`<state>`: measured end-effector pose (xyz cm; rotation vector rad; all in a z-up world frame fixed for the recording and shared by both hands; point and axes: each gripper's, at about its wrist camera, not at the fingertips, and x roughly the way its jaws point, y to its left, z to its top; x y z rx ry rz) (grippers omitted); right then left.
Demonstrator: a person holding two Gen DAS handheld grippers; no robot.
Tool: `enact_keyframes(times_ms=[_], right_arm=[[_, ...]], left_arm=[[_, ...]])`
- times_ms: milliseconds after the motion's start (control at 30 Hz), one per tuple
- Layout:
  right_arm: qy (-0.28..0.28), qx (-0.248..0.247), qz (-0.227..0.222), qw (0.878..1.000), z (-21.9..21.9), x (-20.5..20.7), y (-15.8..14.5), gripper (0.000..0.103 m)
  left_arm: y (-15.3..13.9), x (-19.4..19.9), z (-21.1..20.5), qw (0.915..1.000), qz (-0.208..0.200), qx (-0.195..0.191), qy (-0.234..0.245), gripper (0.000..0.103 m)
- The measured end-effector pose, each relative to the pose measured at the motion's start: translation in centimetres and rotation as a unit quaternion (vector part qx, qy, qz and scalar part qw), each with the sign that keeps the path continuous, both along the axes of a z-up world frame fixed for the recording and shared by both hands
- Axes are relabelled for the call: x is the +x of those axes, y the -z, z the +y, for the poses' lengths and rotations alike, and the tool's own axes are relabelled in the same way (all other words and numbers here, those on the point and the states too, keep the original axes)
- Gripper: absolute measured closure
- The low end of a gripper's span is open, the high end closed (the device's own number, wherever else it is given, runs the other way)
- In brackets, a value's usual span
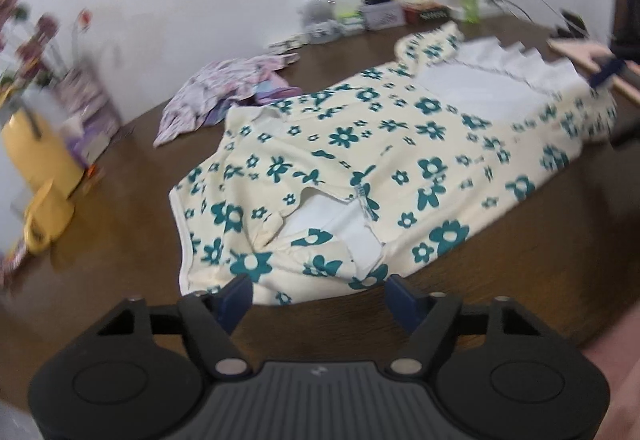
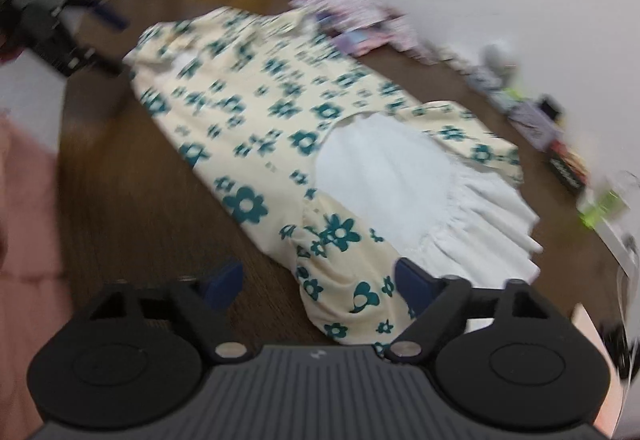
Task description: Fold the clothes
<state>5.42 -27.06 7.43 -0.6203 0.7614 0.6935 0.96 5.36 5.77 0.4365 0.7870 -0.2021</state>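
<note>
A cream dress with teal flowers (image 1: 360,143) and a white lining lies spread along the brown table (image 1: 120,207). In the left wrist view my left gripper (image 1: 318,296) is at one end of the dress. Its blue fingertips (image 1: 236,296) stand apart, with the cloth's near edge between them and not pinched. The right wrist view shows the other end of the dress (image 2: 280,111), where the white ruffled hem (image 2: 480,224) is. My right gripper (image 2: 318,282) is over that corner with its jaws apart, and the floral cloth lies between and under its right finger (image 2: 412,284).
A crumpled purple patterned garment (image 1: 224,91) lies beyond the dress. Small boxes and bottles (image 1: 380,13) line the wall. A yellow object (image 1: 36,159) stands at the table's left end. Pink fabric (image 2: 24,199) fills the left edge of the right wrist view.
</note>
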Motion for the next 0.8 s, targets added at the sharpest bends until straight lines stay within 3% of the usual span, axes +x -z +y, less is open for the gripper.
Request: enact_keyframes(times_ms=[167, 367, 433, 533, 733, 800], right_arm=[[-0.044, -0.043, 0.031, 0.998, 0.7, 1.5, 0.6, 0.049], [-0.066, -0.066, 0.051, 0.994, 1.0, 2.3, 1.3, 0.051], [-0.066, -0.073, 0.054, 0.994, 1.1, 2.5, 1.5, 0.057], [-0.063, -0.077, 0.057, 0.993, 0.9, 2.8, 1.6, 0.067], [-0.054, -0.090, 0.060, 0.993, 0.1, 2.4, 1.5, 0.067], [-0.053, -0.091, 0.059, 0.993, 0.1, 2.4, 1.5, 0.068]], left_arm=[[0.5, 0.6, -0.7, 0.9959, 0.016, 0.047, 0.076, 0.043], [1.1, 1.1, -1.4, 0.9845, 0.023, 0.092, 0.148, 0.050], [1.3, 1.4, -1.6, 0.9815, 0.027, 0.098, 0.162, 0.056], [1.8, 1.5, -1.8, 0.9788, 0.034, 0.103, 0.174, 0.065], [1.9, 1.5, -1.5, 0.9765, 0.036, 0.104, 0.186, 0.068], [2.0, 1.5, -1.6, 0.9750, 0.038, 0.105, 0.192, 0.077]])
